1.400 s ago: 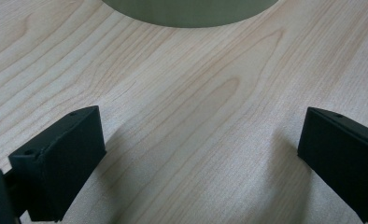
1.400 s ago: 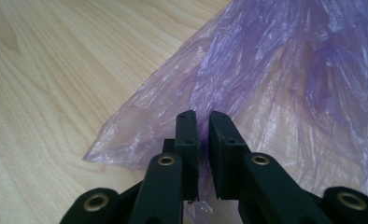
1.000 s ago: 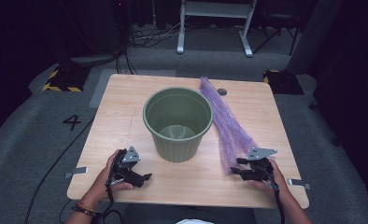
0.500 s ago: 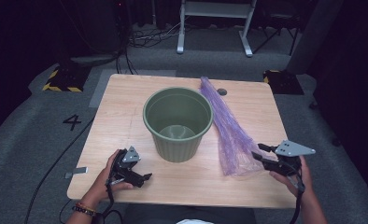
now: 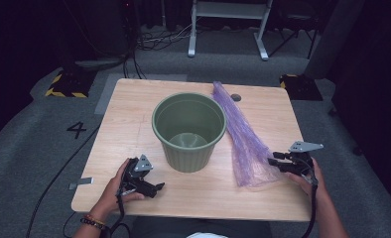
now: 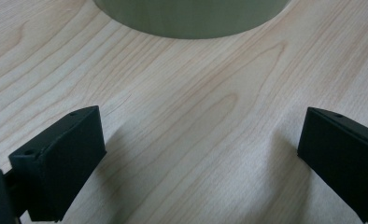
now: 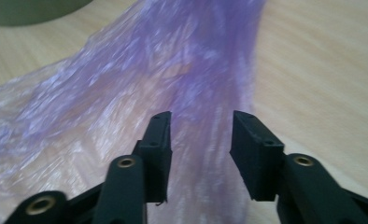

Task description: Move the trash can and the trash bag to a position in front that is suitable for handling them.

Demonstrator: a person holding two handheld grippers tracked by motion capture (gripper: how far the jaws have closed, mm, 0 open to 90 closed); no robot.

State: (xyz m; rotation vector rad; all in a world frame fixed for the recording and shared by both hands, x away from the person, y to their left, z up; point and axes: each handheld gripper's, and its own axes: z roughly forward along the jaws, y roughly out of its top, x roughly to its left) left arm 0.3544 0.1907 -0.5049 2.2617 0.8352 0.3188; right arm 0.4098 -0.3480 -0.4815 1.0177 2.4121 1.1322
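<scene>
Right gripper [image 5: 275,162], jaws part-open and just narrowed, holds nothing beside the bin [image 5: 189,130]; the thin purple bag [image 5: 243,139] may slip when pinched.

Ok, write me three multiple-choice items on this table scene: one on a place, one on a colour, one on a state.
1. Where does the bag lie?
A. inside the bin
B. on the table, right of the bin
C. on the floor

2. What colour is the bin?
A. green
B. red
C. white

3. How are the left tongs?
A. shut on the bag
C. shut on the bin's rim
B. open over bare wood

Key: 1 B, the high view shows the bag stretched along the table beside the bin; 2 A, its wall and inside are green; 3 B, the left gripper view shows the jaws wide apart with nothing between them.
</scene>
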